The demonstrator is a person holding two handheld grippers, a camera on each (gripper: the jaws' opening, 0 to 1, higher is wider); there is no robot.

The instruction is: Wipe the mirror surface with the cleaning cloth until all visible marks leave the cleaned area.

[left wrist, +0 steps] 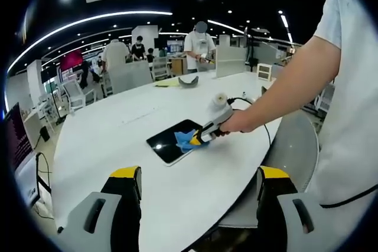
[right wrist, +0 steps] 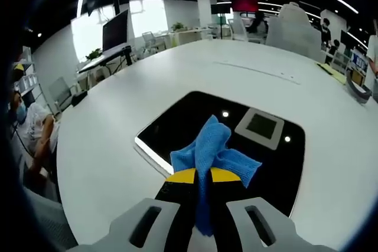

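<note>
Right tongs were clamped on the blue cloth, pressed at the mirror edge nearest them; left tongs were held open, well back. Mirror could've been shoved across the counter, honestly.

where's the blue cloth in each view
Left gripper view: the blue cloth sits just below centre, pinched by the right gripper at the near edge of the mirror.
Right gripper view: the cloth is low and central, rising from between the right gripper's jaws and lying on the mirror.
Shared landmark: the dark rectangular mirror on the white table.
</note>
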